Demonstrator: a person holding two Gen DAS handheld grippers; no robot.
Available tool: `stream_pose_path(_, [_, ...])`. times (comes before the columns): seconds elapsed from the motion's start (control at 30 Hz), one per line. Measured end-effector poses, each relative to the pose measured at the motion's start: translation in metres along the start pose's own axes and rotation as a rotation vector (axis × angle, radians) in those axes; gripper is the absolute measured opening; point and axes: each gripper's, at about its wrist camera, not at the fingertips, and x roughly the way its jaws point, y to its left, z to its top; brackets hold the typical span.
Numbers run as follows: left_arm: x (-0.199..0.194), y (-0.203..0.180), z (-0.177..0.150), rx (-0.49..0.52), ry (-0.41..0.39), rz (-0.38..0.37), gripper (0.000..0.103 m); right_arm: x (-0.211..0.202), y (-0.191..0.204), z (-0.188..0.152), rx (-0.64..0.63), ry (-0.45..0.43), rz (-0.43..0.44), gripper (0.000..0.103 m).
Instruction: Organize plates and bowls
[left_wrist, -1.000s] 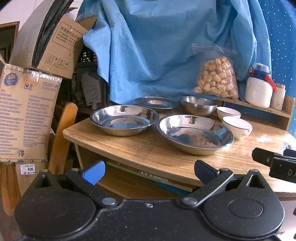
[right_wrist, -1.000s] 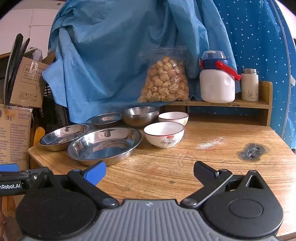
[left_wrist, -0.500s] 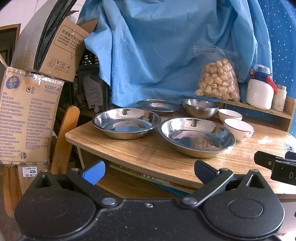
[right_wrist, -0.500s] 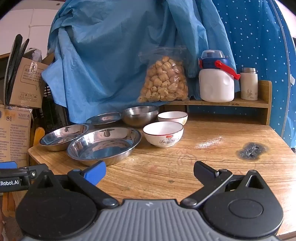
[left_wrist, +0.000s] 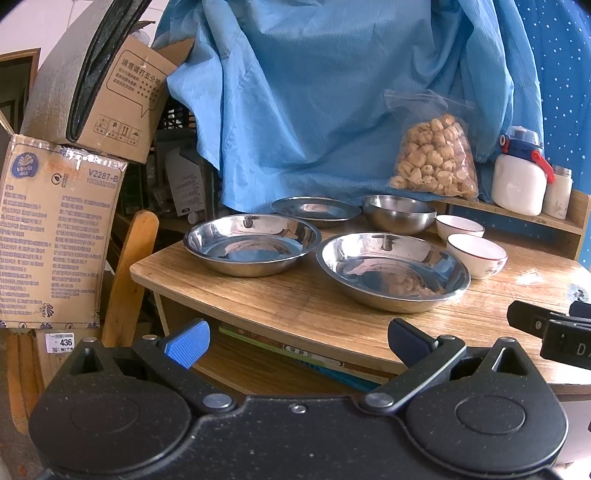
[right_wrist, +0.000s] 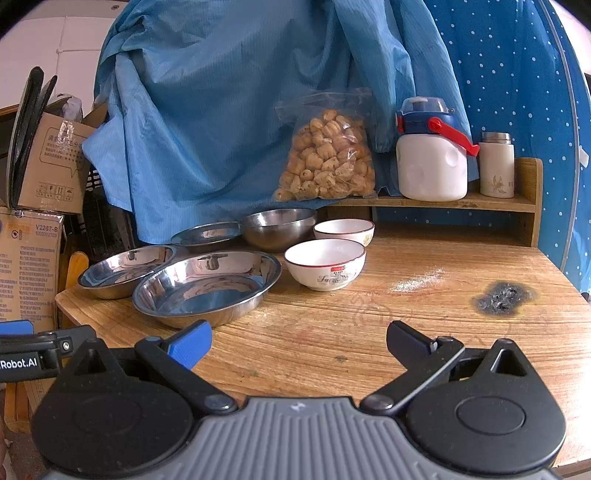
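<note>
Left wrist view first: the left gripper (left_wrist: 297, 341) hangs short of the wooden table (left_wrist: 295, 306) edge, fingers spread wide, nothing between them. Straight ahead of the blue-padded finger (left_wrist: 187, 342) sits the left-hand shallow round steel plate (left_wrist: 253, 244); ahead of the dark finger (left_wrist: 408, 341), the larger shallow steel plate (left_wrist: 395, 271). Beyond those, a flat steel dish (left_wrist: 316, 210) and a deep steel bowl (left_wrist: 399, 214), all apart from one another.

Over to the right wrist view: the right gripper (right_wrist: 299, 341) hovers over bare wood, fingers just as wide, empty. The larger shallow steel plate (right_wrist: 207, 287) lies just past its blue finger (right_wrist: 190, 341); forward between the fingers stands a white ceramic bowl with a red rim (right_wrist: 325, 263), with a second white ceramic bowl (right_wrist: 344, 230) close behind it.

Nothing is stacked yet, so this looks like the opening approach. To do it well, I'd say pick one rim, come in low and level, and pinch the thin steel lip squarely; polished metal will likely slip under a shallow bite. The ceramic bowls could nest afterwards.
</note>
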Motion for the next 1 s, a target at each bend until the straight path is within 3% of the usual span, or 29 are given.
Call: stream_pose_path(1.0, [0.0000,0.0000,0.0004,-0.001,0.002,0.003,0.102,0.0020,0.0017,-0.0019,0.001,0.008,0.002,0.103])
